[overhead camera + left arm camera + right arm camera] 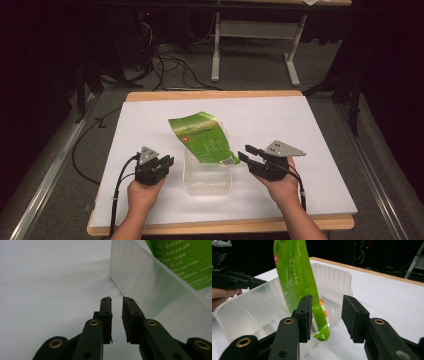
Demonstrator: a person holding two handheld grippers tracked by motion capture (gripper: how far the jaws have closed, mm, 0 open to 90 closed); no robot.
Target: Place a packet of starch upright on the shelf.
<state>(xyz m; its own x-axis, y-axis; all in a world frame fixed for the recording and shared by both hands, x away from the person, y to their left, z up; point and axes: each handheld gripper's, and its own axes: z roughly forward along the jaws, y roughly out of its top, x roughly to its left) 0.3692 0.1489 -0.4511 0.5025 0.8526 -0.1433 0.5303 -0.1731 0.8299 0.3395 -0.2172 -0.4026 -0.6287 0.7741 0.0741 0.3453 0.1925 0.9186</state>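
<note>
Two black two-jaw grippers, one per hand. Left gripper (161,164) just beside the left wall of the container, jaws drawn close to a narrow slit, nothing between them; pads (131,312) clear of the wall in the left gripper view. Right gripper (248,153) at the container's right side, jaws moderately apart, gripping nothing; in the right gripper view the pouch's lower corner seen between them, whether touching the left pad (305,312) cannot be told.

One clear, rectangular plastic container (190,181) on the white tabletop (300,130), near the front edge, between the two grippers. One glossy green plastic pouch (202,137) with white print, lower end inside the container, leaning on the rear rim, upper end lying out over the table away from the person and slightly leftward; long axis running front to back, tilted.

From the right gripper view: small orange pieces (322,302) in the pouch's clear lower part and a barcode near the bottom corner, not readable from above. From the left gripper view: frosted container wall (140,277) up close, green print behind it. From the high view: both hands, trailing cables, one grey three-cornered plate on each gripper.
</note>
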